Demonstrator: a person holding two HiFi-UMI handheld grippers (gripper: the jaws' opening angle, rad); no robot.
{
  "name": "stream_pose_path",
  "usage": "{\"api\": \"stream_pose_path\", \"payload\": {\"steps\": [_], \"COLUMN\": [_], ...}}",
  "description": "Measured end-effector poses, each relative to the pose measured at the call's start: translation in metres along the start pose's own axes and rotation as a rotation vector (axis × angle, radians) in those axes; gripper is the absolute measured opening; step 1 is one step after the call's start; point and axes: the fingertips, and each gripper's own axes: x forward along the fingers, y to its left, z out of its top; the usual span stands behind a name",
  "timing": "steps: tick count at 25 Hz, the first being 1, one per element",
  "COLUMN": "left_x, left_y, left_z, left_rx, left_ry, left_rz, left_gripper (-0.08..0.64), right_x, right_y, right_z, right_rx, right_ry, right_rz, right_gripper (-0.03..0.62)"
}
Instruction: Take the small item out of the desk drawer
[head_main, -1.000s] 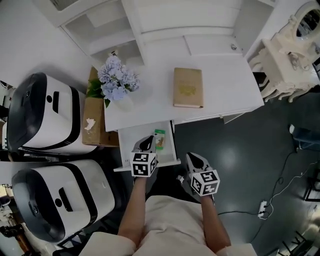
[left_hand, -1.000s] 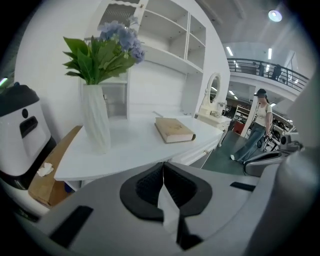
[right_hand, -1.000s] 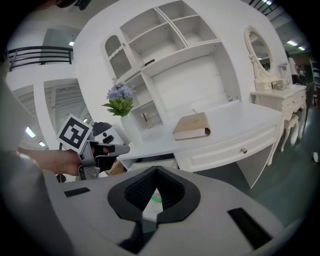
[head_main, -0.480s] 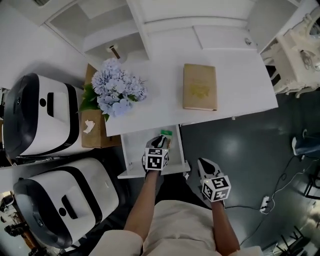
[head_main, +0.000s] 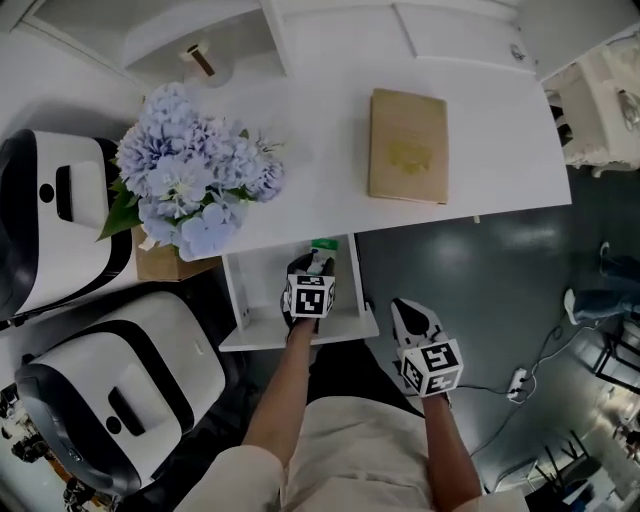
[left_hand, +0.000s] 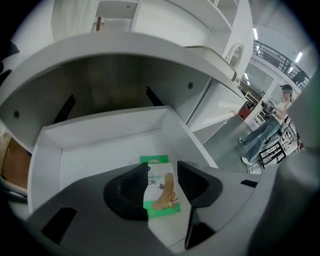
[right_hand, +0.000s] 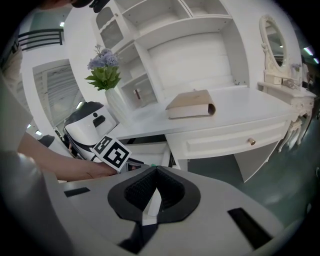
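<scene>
The bandage packet (left_hand: 161, 194), a small green-edged white card, is lying flat on the floor of the open drawer (left_hand: 100, 131), toward its right side and near its back. The left gripper (left_hand: 162, 170) is reaching into the drawer with its jaws standing apart, one on each side of the packet's near half. They are not pressing on it, and I cannot tell whether they are touching it. In the head view the packet's green top (head_main: 323, 244) is peeking out at 12 o'clock from the left gripper (head_main: 312, 264), whose marker cube is sitting over the drawer (head_main: 238, 300).

The drawer is sticking out from the front edge of the white desk (head_main: 330, 190), at 6 o'clock from the desk's middle. The right gripper (head_main: 409, 311) is hanging outside the drawer, at about 4 o'clock from it, over the dark floor. Its own view is showing the right gripper (right_hand: 156, 171) with its jaws closed together and nothing held between them.

On the desk a tan book (head_main: 408, 145) is lying at about 1 o'clock from the drawer, and a bunch of pale blue flowers (head_main: 190, 185) is standing at about 10 o'clock. A brown cardboard box (head_main: 158, 263) is sitting just under the flowers, beside the desk. Two white-and-black machines (head_main: 110, 390) are standing at 8 to 9 o'clock from the drawer. In the left gripper view a person (left_hand: 272, 125) is standing far off at 3 o'clock.
</scene>
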Motion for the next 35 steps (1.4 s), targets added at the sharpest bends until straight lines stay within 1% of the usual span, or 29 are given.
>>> {"api": "stream_pose_path", "payload": {"steps": [2,4,7,13,15,18,26,31,35], "left_x": [0.009,0.016,0.022,0.039,0.043,0.050,0.055,0.055,0.050], "left_y": [0.003,0.004,0.003,0.001,0.001,0.005,0.013,0.014,0.011], "left_z": [-0.011,-0.014,-0.015,-0.031,-0.037,-0.042,-0.045,-0.045,-0.043], "left_rx": [-0.011,-0.020,-0.024,0.006,0.005,-0.002,0.020,0.023,0.035], "left_ry": [0.019,0.028,0.052,0.111,0.128,0.142,0.155,0.161,0.158], "left_rz": [0.014,0.026,0.034,0.052,0.062,0.079,0.151,0.138,0.091], "left_gripper": [0.212,0.238,0.304,0.357,0.373,0.374,0.370,0.360,0.359], "right_x": [0.003,0.007,0.013,0.022,0.024,0.025,0.022,0.019,0.015], "right_y": [-0.001,-0.004,-0.008,-0.005,-0.003,-0.003,-0.009,-0.009,-0.008], "right_z": [-0.004,-0.006,-0.008,-0.012,-0.013,-0.016,-0.020,-0.020,-0.022], "right_rx": [0.005,0.007,0.010,0.016,0.018,0.020,0.015,0.016,0.023], "right_ry": [0.019,0.028,0.035,0.060,0.066,0.072,0.080,0.067,0.054], "right_rz": [0.006,0.011,0.012,0.038,0.042,0.043,0.021,0.013,0.009], "right_gripper": [0.025,0.025,0.025,0.025,0.025,0.025,0.025,0.025,0.025]}}
